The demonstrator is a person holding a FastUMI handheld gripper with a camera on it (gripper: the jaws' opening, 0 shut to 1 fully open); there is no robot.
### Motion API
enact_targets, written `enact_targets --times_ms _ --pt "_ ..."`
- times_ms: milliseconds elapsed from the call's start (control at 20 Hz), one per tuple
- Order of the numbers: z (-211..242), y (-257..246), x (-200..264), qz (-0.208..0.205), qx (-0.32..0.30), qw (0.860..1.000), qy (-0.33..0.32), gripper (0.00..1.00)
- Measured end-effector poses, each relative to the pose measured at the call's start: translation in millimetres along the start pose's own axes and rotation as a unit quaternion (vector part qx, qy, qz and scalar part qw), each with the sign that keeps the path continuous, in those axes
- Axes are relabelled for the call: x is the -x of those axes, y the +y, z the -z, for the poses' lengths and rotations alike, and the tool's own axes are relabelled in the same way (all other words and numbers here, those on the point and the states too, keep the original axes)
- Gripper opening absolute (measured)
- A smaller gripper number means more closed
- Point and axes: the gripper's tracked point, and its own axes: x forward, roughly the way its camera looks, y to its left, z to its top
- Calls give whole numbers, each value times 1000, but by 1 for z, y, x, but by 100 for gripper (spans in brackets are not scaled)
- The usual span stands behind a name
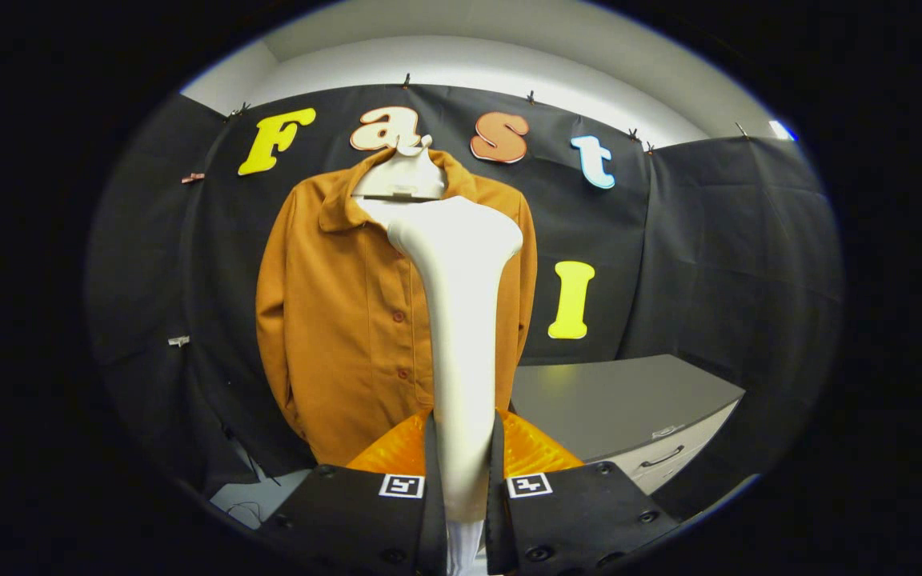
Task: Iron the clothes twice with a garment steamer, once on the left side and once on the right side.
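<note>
- Steamer (461, 320) stood upright, its handle clamped between both fingers of the tongs (463, 456).
- Its head rose just in front of the orange jacket's (349, 320) buttoned front, near the collar.
- Jacket hung on a white hanger (401, 178) against the dark wall.
- Grey cabinet (613, 400) sat beyond the fingers, beside the jacket.

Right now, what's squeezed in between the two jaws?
In the gripper view, the white garment steamer stands between the jaws, both pressing its handle. Its head reaches up in front of the orange shirt hanging beyond.
</note>
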Motion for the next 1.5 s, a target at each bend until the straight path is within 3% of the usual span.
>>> enact_targets --times_ms 750,1500 --pt "-105 -27 45 -3 -23 999 -45 23" --pt "-133 -34 55 6 -27 997 -74 22"
